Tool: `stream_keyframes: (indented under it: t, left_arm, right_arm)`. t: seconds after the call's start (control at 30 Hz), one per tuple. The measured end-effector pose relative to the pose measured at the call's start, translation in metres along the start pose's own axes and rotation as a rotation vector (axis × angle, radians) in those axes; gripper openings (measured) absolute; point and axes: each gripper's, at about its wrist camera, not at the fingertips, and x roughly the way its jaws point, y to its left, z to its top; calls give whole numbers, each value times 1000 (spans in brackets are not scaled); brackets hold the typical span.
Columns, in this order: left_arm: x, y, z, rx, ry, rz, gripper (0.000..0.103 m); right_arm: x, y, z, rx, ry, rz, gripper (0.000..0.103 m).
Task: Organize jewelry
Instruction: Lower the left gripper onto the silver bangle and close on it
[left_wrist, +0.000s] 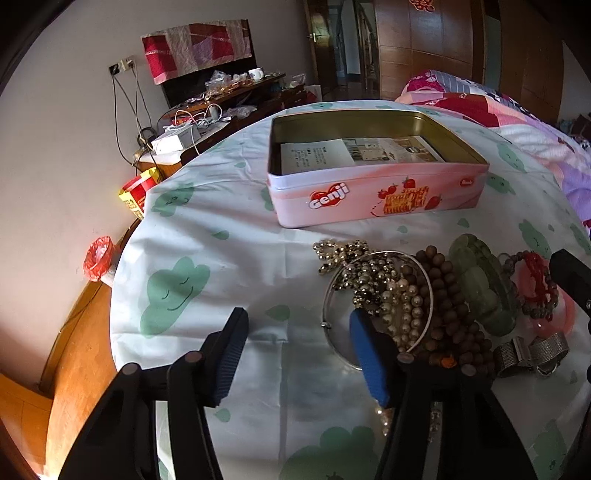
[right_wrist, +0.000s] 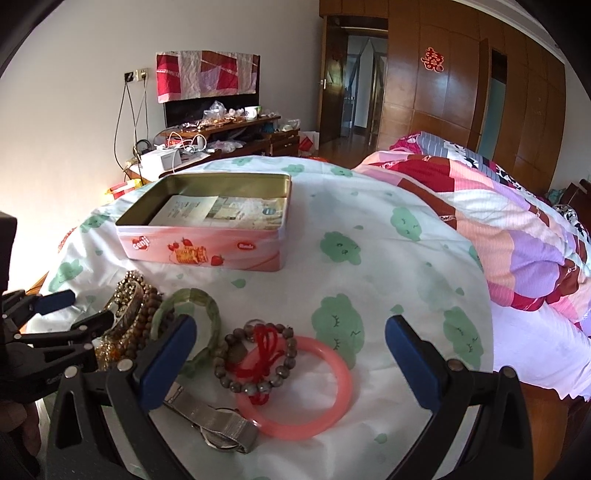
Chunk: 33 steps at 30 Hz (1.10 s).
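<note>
Pink Genji tin (left_wrist: 376, 192), lid off, sits on the cloud-print sheet (left_wrist: 207, 258) with printed leaflets (left_wrist: 354, 151) flat inside; taken as landmark. Jewelry heap lies on the sheet just in front of the tin, on its near side. In the heap: gold and pearl bead strands (left_wrist: 373, 284), a thin silver bangle (left_wrist: 328, 295) ringed around them, brown wooden beads (left_wrist: 443, 291), green jade bracelet (right_wrist: 199, 317), grey bead bracelet with red cord (right_wrist: 258, 354), pink bangle (right_wrist: 314, 391), mesh-band watch (right_wrist: 218, 417) farthest from the tin. Left gripper (left_wrist: 299, 354): jaws wide apart, nothing between them; its right blue pad hangs over the silver bangle's near arc, contact not discernible. Right gripper (right_wrist: 288, 354): jaws spread wide, the grey bracelet and pink bangle lying between them, unclamped; jade bracelet just beside its left pad.
</note>
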Motion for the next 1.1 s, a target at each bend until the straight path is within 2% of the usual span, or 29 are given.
stream_keyframes:
  t: [0.13, 0.27, 0.53, 0.83, 0.87, 0.93, 1.1]
  left_arm:
    - [-1, -6, -1, 25, 1, -68, 7]
    - [-6, 0, -2, 7, -4, -88, 5]
    - [-37, 31, 8, -70, -105, -64, 5]
    - [-46, 43, 9, -110, -138, -68, 5]
    - [-48, 45, 9, -109, -145, -61, 1]
    - [-49, 47, 8, -112, -154, -58, 0]
    - [-34, 45, 3, -114, -99, -83, 0]
  right_arm:
    - [2, 2, 0, 0, 1, -1, 103]
    - [1, 1, 0, 1, -1, -2, 103]
    - [8, -8, -1, 31, -4, -20, 103]
    - [9, -21, 0, 31, 0, -24, 103]
    - [9, -25, 1, 38, -1, -20, 103]
    - [9, -30, 1, 46, 0, -18, 103]
    - [10, -27, -1, 37, 16, 20, 85]
